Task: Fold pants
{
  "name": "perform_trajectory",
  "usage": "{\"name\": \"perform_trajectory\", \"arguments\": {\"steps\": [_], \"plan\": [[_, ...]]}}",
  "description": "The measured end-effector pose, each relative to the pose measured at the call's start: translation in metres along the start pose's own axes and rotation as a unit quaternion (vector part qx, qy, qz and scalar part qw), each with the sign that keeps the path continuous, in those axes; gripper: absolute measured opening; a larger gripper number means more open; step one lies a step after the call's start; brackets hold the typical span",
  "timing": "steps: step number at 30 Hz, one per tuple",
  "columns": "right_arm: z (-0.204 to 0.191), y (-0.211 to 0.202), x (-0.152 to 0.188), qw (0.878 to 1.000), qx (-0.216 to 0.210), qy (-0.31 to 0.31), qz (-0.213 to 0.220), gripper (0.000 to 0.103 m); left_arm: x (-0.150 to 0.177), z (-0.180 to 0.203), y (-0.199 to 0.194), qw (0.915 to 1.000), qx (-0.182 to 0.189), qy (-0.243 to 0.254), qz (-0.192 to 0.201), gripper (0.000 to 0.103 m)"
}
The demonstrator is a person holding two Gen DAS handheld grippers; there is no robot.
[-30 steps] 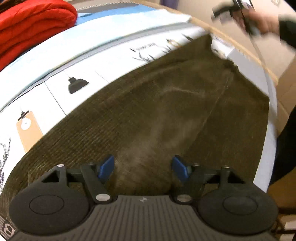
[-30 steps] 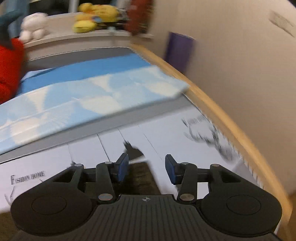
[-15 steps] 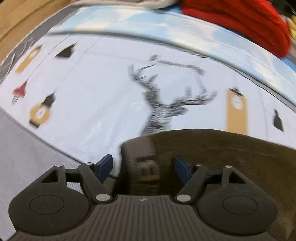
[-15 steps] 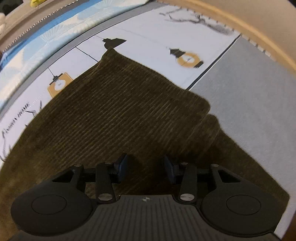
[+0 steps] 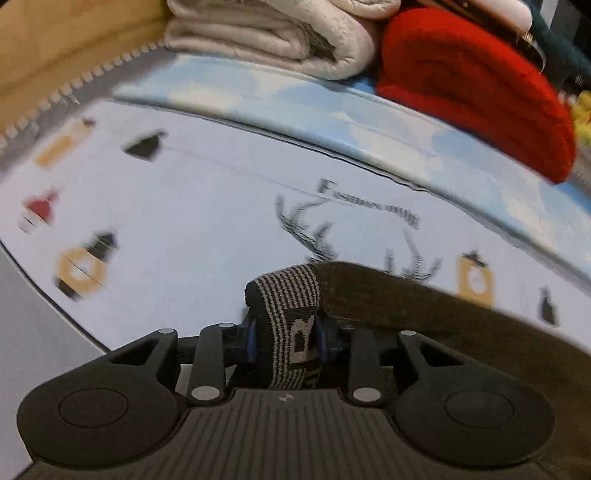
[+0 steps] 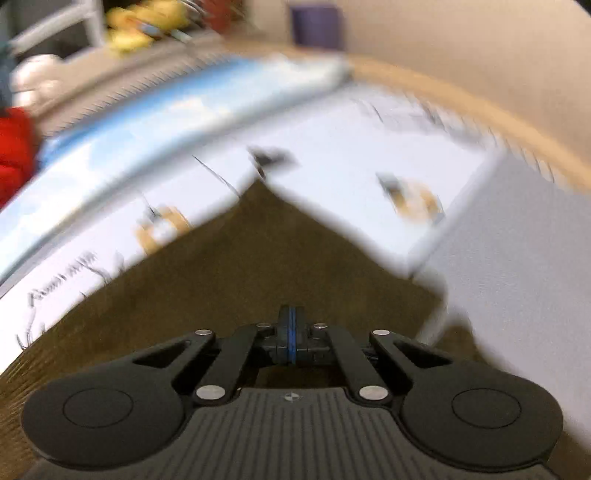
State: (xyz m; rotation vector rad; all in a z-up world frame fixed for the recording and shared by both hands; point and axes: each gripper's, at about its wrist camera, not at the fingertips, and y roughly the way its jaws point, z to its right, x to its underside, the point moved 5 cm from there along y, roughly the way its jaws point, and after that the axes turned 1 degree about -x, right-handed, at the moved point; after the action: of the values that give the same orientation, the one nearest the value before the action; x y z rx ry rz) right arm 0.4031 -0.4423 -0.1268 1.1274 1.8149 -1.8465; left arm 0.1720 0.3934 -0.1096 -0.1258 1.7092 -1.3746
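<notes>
Pants (image 5: 424,317) fill the lower right of my left wrist view, olive-brown corduroy spread over the white printed sheet (image 5: 192,221), and my left gripper (image 5: 286,338) is clenched on their striped black-and-white waistband (image 5: 286,310): the blue pads press the band from both sides, and the band stands up in a loop between the fingers with some woven lettering on it that I cannot read. Beyond the fabric I see a deer drawing and lamp motifs on the sheet, a light blue cloth strip (image 5: 369,129) along its far side, a folded cream blanket (image 5: 280,33) on that, and a red knit bundle (image 5: 472,88) just beside the blanket on the right. Over on the right wrist view the picture is smeared by motion, but the same pants (image 6: 258,258) come to a corner pointing away from me across the sheet (image 6: 343,147), with a grey panel (image 6: 517,240) of bedding to the right. My right gripper (image 6: 291,332) has its blue pads drawn tight together, low over the corduroy; whether any cloth is pinched between them I cannot tell, since the pads look edge to edge. Far behind sit blurred yellow toys (image 6: 147,18) and a wooden edge (image 6: 461,99).
</notes>
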Motion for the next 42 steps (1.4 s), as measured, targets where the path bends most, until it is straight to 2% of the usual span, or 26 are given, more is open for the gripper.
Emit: {"name": "perform_trajectory", "arguments": {"steps": [1, 3, 5, 7, 9, 10, 11, 14, 17, 19, 22, 25, 28, 30, 32, 35, 37, 39, 40, 42], "plan": [[0.002, 0.002, -0.002, 1.000, 0.002, -0.001, -0.002, 0.000, 0.003, -0.002, 0.002, 0.9998, -0.006, 0.000, -0.016, 0.043], [0.023, 0.010, 0.004, 0.998, 0.029, 0.034, -0.054, 0.001, 0.009, -0.006, 0.004, 0.9989, -0.010, -0.007, -0.046, 0.051], [0.052, 0.006, 0.006, 0.993, 0.049, 0.082, -0.071, 0.005, 0.008, -0.010, -0.006, 0.9989, -0.029, -0.002, -0.037, 0.053], [0.075, -0.004, 0.000, 0.990, 0.043, 0.118, -0.071, 0.010, 0.003, -0.014, -0.024, 0.9994, -0.022, -0.010, -0.024, 0.053], [0.095, -0.020, -0.005, 0.988, 0.026, 0.137, -0.062, 0.024, 0.002, -0.018, -0.046, 0.9993, 0.002, -0.030, -0.021, 0.053], [0.105, -0.028, -0.006, 0.988, 0.016, 0.141, -0.060, 0.038, 0.002, -0.018, -0.057, 0.9988, 0.011, -0.040, -0.025, 0.053], [0.114, -0.036, -0.005, 0.988, 0.010, 0.143, -0.060, 0.045, 0.006, -0.020, -0.070, 0.9983, 0.018, -0.050, -0.025, 0.053], [0.136, -0.061, 0.007, 0.987, -0.008, 0.143, -0.072, 0.045, 0.010, -0.029, -0.107, 0.9950, 0.022, -0.095, -0.022, 0.052], [0.157, -0.078, 0.020, 0.988, -0.025, 0.128, -0.087, 0.051, 0.019, -0.036, -0.152, 0.9892, 0.068, -0.130, -0.012, 0.052], [0.169, -0.084, 0.032, 0.989, -0.026, 0.104, -0.106, 0.054, 0.029, -0.038, -0.177, 0.9885, 0.091, -0.120, -0.011, 0.052], [0.182, -0.084, 0.055, 0.986, -0.031, 0.066, -0.149, 0.054, 0.054, -0.047, -0.198, 0.9932, 0.076, -0.088, -0.008, 0.052], [0.193, -0.083, 0.070, 0.983, -0.040, 0.032, -0.174, 0.055, 0.087, -0.057, -0.187, 0.9958, 0.069, -0.055, -0.025, 0.052], [0.202, -0.080, 0.080, 0.981, -0.023, -0.006, -0.191, 0.058, 0.123, -0.063, -0.155, 0.9938, 0.059, -0.006, -0.094, 0.052], [0.210, -0.076, 0.086, 0.978, -0.020, -0.017, -0.205, 0.059, 0.130, -0.070, -0.145, 0.9944, 0.042, 0.022, -0.095, 0.053], [0.214, -0.071, 0.092, 0.975, -0.019, -0.025, -0.221, 0.059, 0.135, -0.079, -0.135, 0.9945, 0.021, 0.028, -0.099, 0.055], [0.213, -0.066, 0.101, 0.969, -0.028, -0.045, -0.241, 0.065, 0.145, -0.087, -0.117, 0.9909, 0.013, 0.030, -0.130, 0.061], [0.207, -0.066, 0.103, 0.968, -0.028, -0.071, -0.239, 0.066, 0.149, -0.087, -0.108, 0.9896, 0.006, 0.046, -0.137, 0.071], [0.202, -0.067, 0.106, 0.967, -0.028, -0.091, -0.236, 0.067, 0.152, -0.083, -0.103, 0.9889, 0.008, 0.058, -0.137, 0.076], [0.201, -0.068, 0.107, 0.967, -0.029, -0.097, -0.235, 0.063, 0.151, -0.080, -0.099, 0.9885, 0.010, 0.063, -0.137, 0.076], [0.200, -0.070, 0.106, 0.968, -0.033, -0.098, -0.230, 0.045, 0.152, -0.075, -0.096, 0.9877, 0.016, 0.071, -0.138, 0.076]]}}
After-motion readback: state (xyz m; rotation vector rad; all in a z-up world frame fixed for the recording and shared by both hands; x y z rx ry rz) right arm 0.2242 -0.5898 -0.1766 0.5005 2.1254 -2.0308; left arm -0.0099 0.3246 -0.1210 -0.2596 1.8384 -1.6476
